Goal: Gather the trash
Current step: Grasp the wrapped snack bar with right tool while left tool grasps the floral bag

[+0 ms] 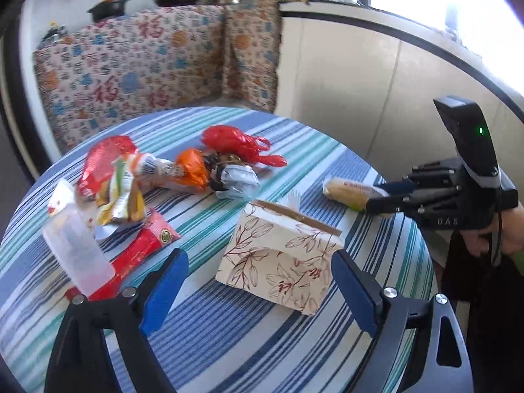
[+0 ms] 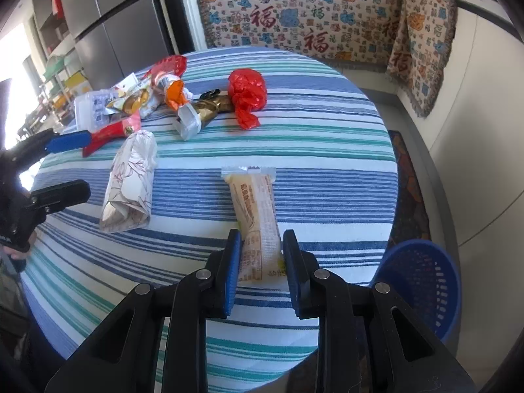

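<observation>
On the striped table, right gripper fingers pinch a wrapper (left gripper spread).

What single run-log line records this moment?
right gripper: shut on wrapper | left gripper: open, empty, near tissue box | bin: beside table | more trash uncollected

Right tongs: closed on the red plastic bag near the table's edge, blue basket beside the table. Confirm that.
Wrong in one respect: the right tongs grip the pale snack wrapper, not the red plastic bag, which lies farther back on the table. The right wrist view shows it, with the blue basket beside the table.
</observation>
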### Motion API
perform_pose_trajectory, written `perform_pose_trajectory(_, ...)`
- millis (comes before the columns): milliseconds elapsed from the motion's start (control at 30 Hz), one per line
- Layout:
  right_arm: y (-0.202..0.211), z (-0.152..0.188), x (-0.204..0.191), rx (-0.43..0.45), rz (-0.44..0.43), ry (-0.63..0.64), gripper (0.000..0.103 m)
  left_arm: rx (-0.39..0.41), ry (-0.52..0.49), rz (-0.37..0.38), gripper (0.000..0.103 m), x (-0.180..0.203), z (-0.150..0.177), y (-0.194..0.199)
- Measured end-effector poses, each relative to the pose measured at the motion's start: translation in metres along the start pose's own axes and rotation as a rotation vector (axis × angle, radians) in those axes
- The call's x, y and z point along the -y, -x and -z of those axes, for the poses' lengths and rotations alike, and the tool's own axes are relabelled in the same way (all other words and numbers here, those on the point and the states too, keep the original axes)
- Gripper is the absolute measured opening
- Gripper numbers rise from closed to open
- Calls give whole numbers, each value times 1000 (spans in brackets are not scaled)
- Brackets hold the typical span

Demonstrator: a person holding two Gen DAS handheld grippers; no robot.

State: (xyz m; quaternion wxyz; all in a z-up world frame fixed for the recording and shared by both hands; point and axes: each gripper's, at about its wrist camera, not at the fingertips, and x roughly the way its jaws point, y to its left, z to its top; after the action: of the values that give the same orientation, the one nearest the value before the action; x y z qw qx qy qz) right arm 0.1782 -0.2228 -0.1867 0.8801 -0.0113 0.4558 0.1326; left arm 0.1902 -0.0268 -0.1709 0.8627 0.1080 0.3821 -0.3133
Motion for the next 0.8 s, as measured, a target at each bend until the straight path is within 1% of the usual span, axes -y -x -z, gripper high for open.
perform_pose_trajectory(133, -1, 1, -2, -3, 4, 4, 26, -26, -72, 71, 91, -6, -2, -15)
perform_pose_trajectory(167, -1, 1, -2, -3, 4, 4, 26, -30, -74, 89, 91, -8, -3, -19)
perform_pose_trajectory(233, -1, 1, -2, -3, 3, 3, 26, -40, -62, 153, 91, -13, -3, -24)
perform_pose_trajectory(300, -2, 1, -2, -3, 0, 1, 26, -44, -52, 187, 91, -14, -2, -27)
perform_pose_trajectory(333, -2, 1, -2, -4, -2, 1, 26, -47, -58, 199, 91, -12, -2, -28)
perform_pose_trajectory(400, -2, 1, -2, -4, -5, 0, 26, -44, -95, 202, 91, -3, 1, -25)
perform_pose_trajectory(467, -1, 1, -1, -3, -10, 1, 26, -40, -143, 221, 91, 10, 5, -22)
perform_pose_trajectory(500, 0, 0, -1, -2, -12, 2, 26, -48, -165, 215, 91, 15, 7, -24)
perform_pose_trajectory(600, 1, 0, -1, 0, -11, 4, 26, -101, -222, 120, 91, 26, 15, -42)
perform_pose_trajectory(633, 2, 1, 0, -2, -11, 4, 26, -136, -224, 93, 92, 29, 16, -49)
perform_pose_trajectory(700, 1, 2, 0, -12, -7, 8, 26, -103, -181, 80, 92, 28, 13, -47)
perform_pose_trajectory(800, 1, 4, 0, -28, 2, 19, 26, -80, -76, 50, 83, 25, 10, -45)
